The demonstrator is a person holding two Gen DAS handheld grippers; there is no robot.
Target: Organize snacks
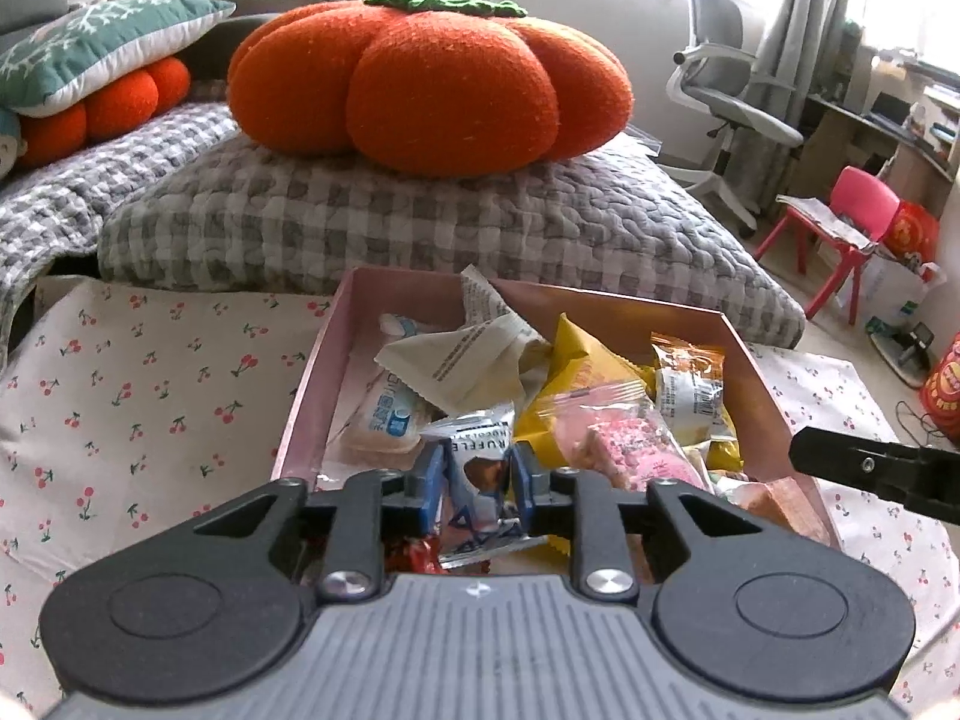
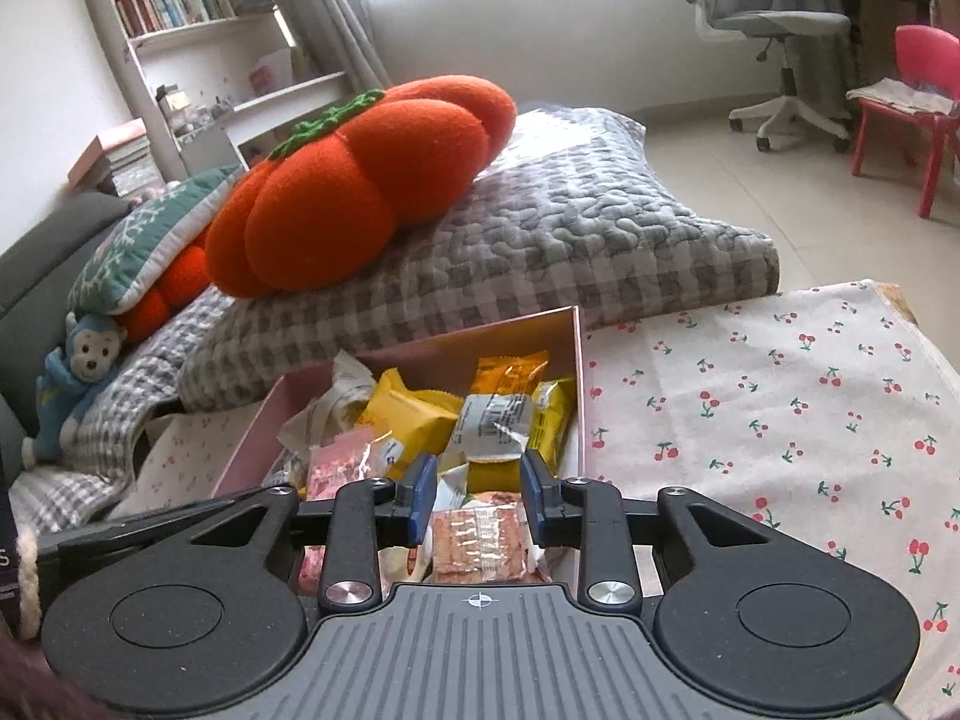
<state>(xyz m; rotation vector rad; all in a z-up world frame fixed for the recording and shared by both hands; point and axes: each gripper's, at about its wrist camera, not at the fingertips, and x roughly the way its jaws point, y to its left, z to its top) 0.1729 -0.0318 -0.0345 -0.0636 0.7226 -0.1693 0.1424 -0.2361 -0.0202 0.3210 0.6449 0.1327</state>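
A pink box (image 1: 312, 372) full of wrapped snacks sits on a cherry-print cloth (image 1: 150, 372). My left gripper (image 1: 478, 474) is shut on a silver-blue truffle packet (image 1: 480, 456) at the box's near edge. A pink sprinkled snack (image 1: 612, 438), yellow packs (image 1: 582, 378) and an orange pack (image 1: 687, 384) lie beside it. In the right wrist view the pink box (image 2: 577, 360) shows again. My right gripper (image 2: 478, 495) is open over an orange wafer packet (image 2: 480, 534) without gripping it. The right gripper's finger also shows in the left wrist view (image 1: 876, 468).
An orange pumpkin cushion (image 1: 420, 78) rests on a grey checked quilt (image 1: 420, 222) behind the box. The cherry-print cloth (image 2: 780, 408) spreads to the right. An office chair (image 2: 774, 30) and a red child's chair (image 2: 912, 102) stand on the floor beyond.
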